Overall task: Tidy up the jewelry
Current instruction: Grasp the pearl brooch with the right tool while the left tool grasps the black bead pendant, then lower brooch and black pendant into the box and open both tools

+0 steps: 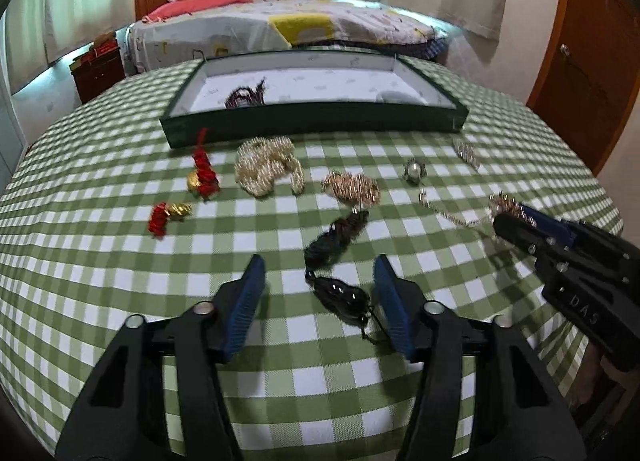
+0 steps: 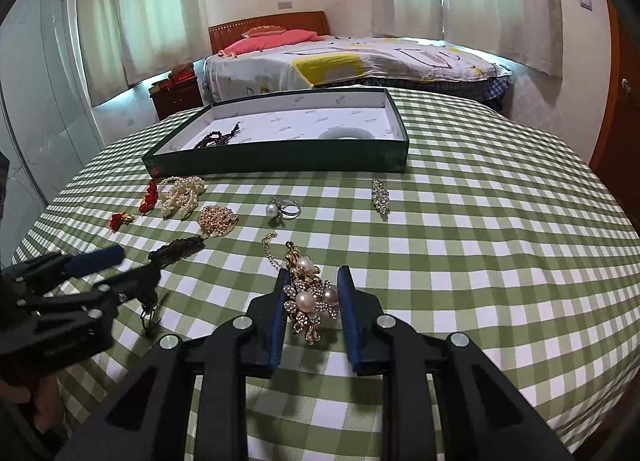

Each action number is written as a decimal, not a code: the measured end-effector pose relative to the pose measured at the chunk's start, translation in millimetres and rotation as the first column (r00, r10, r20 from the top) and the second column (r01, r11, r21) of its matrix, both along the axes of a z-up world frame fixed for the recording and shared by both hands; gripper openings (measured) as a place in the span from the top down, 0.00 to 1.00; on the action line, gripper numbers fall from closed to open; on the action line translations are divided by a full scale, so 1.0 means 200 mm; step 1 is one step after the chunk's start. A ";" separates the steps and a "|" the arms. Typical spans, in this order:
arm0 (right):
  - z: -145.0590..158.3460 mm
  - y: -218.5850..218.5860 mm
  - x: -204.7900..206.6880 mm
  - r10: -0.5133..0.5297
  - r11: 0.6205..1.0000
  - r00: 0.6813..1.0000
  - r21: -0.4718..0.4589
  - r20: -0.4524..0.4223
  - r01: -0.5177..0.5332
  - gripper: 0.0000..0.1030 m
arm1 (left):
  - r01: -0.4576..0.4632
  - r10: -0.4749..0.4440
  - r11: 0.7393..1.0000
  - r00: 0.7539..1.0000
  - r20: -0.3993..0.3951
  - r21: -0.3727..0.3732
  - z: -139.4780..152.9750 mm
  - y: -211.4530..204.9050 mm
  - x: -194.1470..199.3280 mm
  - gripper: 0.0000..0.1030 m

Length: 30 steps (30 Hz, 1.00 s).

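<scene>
My left gripper is open low over the green checked table, its blue fingers on either side of a black bead piece that lies between them, untouched. My right gripper is open around a gold brooch with pearls lying on the cloth; the left finger is close to it, the right finger apart. A dark green tray with a white lining stands at the back, also in the right wrist view, holding a dark bead string and a white bangle.
Loose on the cloth: red and gold earrings, a pearl necklace, a gold brooch, a pearl ring, a crystal clip, a thin chain. A bed stands behind the table, a wooden door at the right.
</scene>
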State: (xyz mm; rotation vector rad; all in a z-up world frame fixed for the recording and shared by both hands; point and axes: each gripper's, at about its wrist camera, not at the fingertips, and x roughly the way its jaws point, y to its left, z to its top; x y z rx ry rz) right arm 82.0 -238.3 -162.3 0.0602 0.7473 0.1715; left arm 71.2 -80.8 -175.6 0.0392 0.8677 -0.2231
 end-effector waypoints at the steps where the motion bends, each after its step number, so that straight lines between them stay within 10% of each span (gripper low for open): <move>1: 0.00 0.00 0.00 0.002 1.000 1.000 0.000 0.000 -0.002 0.76 | 0.000 0.000 1.000 1.000 -0.009 -0.001 -0.01 0.00 0.00 0.52; 12: -0.01 0.02 0.01 0.004 1.000 1.000 0.000 -0.006 -0.004 0.76 | -0.013 0.013 1.000 1.000 -0.025 -0.022 -0.02 0.08 0.00 0.83; 30: 0.11 0.04 -0.04 0.006 1.000 0.997 0.019 0.082 -0.007 0.76 | 0.011 -0.007 0.999 0.996 0.092 -0.038 0.12 0.09 -0.03 0.83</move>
